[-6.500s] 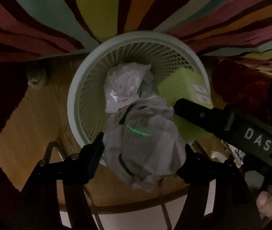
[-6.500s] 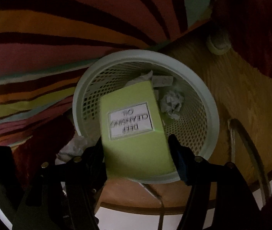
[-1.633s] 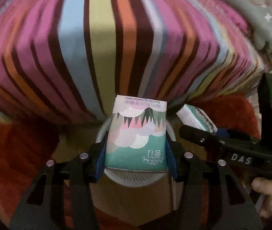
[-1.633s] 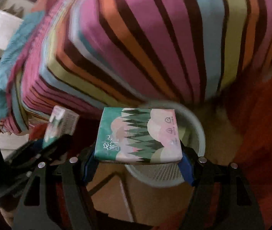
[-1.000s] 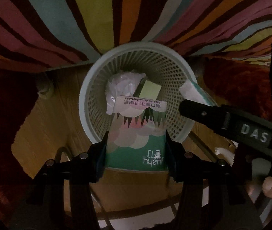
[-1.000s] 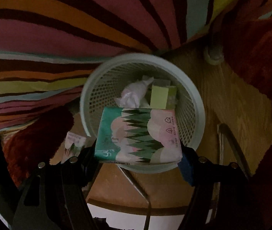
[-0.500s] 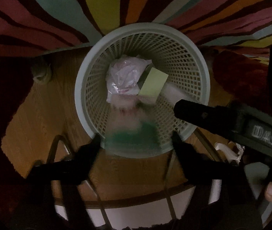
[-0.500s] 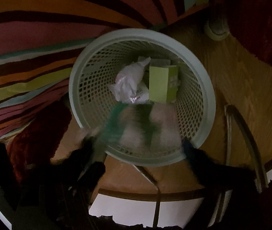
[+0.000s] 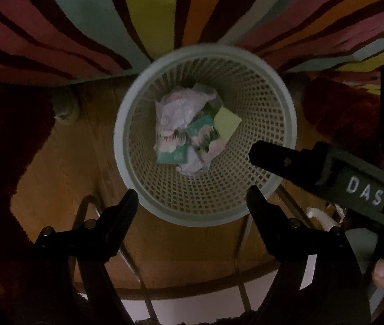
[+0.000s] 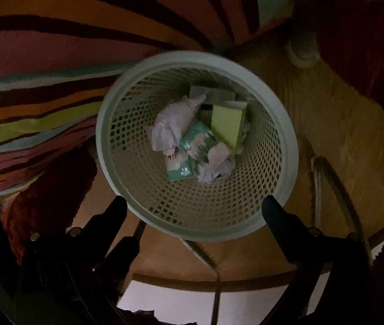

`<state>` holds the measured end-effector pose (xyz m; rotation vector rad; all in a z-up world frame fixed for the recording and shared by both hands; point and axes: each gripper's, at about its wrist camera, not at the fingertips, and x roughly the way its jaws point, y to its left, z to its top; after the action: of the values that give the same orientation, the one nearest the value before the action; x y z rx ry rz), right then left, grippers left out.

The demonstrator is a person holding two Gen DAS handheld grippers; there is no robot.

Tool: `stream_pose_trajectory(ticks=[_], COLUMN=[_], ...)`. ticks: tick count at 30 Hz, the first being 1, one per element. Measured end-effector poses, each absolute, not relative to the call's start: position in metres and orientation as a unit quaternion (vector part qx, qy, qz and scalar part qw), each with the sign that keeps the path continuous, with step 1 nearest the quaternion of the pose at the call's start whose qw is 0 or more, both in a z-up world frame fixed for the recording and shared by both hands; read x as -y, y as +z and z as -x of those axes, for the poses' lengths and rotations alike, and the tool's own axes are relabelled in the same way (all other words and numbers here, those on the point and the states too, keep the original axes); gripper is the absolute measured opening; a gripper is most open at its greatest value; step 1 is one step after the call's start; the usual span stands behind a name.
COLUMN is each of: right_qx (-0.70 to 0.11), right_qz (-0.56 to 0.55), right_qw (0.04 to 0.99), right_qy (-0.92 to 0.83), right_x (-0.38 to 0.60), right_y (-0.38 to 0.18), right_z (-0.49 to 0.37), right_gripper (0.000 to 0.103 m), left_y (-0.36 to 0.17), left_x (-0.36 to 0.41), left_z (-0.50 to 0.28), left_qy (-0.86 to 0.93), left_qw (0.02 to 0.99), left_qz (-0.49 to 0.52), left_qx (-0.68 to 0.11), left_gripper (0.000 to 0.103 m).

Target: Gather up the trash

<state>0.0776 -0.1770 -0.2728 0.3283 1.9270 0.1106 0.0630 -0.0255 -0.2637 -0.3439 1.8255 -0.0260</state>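
A: Listing nearest first: left gripper (image 9: pixel 192 197), fingers spread, nothing between them. Right gripper (image 10: pixel 193 207), fingers spread wide, likewise empty. Both hang above the basket's near rim, at about 6 o'clock of it.

B: Entry for the basket?

A: Pale mesh wastebasket (image 9: pixel 127 113), upright on the wooden floor (image 9: pixel 64 162). Contents, seen from the left wrist: two teal-and-pink tissue packs (image 9: pixel 171 150) lying overlapped near the centre; crumpled white paper (image 9: pixel 177 111) at 11 o'clock of them; a yellow-green box (image 9: pixel 227 122) at 2 o'clock, leaning against the wall. More crumpled paper sits just below the packs.

B: Change since a second ago?

A: Then each gripper clamped one tissue pack over the basket. Half a second ago both packs were blurs in mid-fall. Now both lie inside, and both sets of fingers are released.

B: Against the oldest frames?

A: There the left held a paper wad and the right the yellow-green box; both items are now in the basket.

B: Farther out?

A: Striped bedcover (image 9: pixel 165 8) at 12 o'clock; red rug (image 9: pixel 341 113) at 3.

B: Meaning for the task?

A: Judged: this pair of items is collected; both grippers are free for more trash.
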Motion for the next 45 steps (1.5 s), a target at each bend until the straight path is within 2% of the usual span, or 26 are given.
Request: stream_pose_trajectory(ticks=[10,17,22,27,35,45], right_qx=[-0.742,-0.716,-0.650,-0.567,-0.456,-0.383], right_qz=[-0.102,-0.092,-0.052,-0.011,0.003,0.015], right_qw=[0.657,0.686,0.751,0.815,0.881,0.913], right_qy=[0.085,0.086,0.100,0.114,0.128,0.143], right_x=[0.171,0.172,0.170,0.171,0.175,0.171], right_y=[-0.216,-0.194,-0.147,-0.089,-0.011,0.039], right_z=[-0.088,-0.092,-0.094,-0.090,-0.078,-0.072], right_gripper=[0.095,0.095,0.095,0.095,0.095,0.095], left_y=[-0.215,-0.193,-0.148,-0.093,-0.010,0.055], left_x=[0.012,0.006,0.002,-0.007,-0.013,-0.002], left_z=[-0.068,-0.070,-0.068,-0.063,-0.056,-0.051], left_qy=[-0.002,0.003,0.012,0.016,0.052,0.056], left_qw=[0.676,0.703,0.763,0.818,0.875,0.909], left_qz=[0.139,0.130,0.097,0.113,0.099,0.069], left_qx=[-0.724,-0.699,-0.639,-0.564,-0.471,-0.406], left_gripper=[0.080,0.080,0.080,0.080,0.080,0.080])
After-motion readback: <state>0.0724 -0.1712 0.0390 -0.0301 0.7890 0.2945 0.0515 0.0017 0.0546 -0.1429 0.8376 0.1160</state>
